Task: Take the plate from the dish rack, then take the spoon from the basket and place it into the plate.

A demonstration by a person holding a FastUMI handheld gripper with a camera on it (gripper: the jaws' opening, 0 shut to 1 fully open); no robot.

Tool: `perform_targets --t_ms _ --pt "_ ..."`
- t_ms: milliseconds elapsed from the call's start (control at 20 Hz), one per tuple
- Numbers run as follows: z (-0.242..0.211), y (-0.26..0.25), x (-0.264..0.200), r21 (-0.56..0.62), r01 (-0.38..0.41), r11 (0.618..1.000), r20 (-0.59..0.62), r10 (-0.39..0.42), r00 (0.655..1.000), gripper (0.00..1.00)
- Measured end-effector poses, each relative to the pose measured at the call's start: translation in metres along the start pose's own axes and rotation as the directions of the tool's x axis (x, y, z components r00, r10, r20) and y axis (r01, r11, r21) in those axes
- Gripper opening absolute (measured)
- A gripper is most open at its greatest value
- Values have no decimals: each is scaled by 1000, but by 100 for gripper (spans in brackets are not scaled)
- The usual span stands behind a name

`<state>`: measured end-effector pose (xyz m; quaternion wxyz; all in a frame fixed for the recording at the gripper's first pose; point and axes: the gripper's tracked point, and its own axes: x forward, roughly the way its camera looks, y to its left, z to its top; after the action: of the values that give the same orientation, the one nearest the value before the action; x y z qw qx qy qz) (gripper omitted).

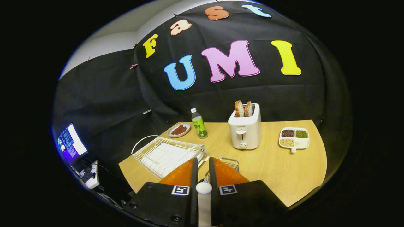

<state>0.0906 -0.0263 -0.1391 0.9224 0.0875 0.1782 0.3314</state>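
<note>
Landmark: the toaster [245, 130], upright at mid-table with two bread slices [243, 108] standing in its slots.

Far left of the toaster, off the table, a lit monitor [71, 143] stands beside other equipment. On the table [284, 170], left of the toaster and nearer the camera, lies the white wire dish rack [167, 153]; its slots appear empty, and no plate can be made out in it. Behind the rack, left of the toaster, sits a small dish of sausages [179, 130], with a green bottle [199, 123] upright between that dish and the toaster.

In front of the toaster, the gripper [202, 167] is held low, its two orange fingers [181, 172] drawn close together. A white handle with a rounded end, judged to be the spoon [203, 188], runs back between them; the narrow gap suggests a pinch, held lengthwise so the spoon stays aligned for carrying. The wire basket [229, 163] lies just beyond the fingertips, in front of the toaster.

Right of the toaster rests a white four-compartment tray [294, 138] of beans and grains, well apart from the work.
</note>
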Motion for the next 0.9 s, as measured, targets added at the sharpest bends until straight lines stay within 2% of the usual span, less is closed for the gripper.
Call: perform_targets --t_ms 200,500,900 --pt "-29 13 -2 99 -41 994 -69 48 996 20" --pt "-79 24 21 81 -59 995 -163 72 984 20" --pt "-107 28 35 -29 -68 997 -194 61 979 20"
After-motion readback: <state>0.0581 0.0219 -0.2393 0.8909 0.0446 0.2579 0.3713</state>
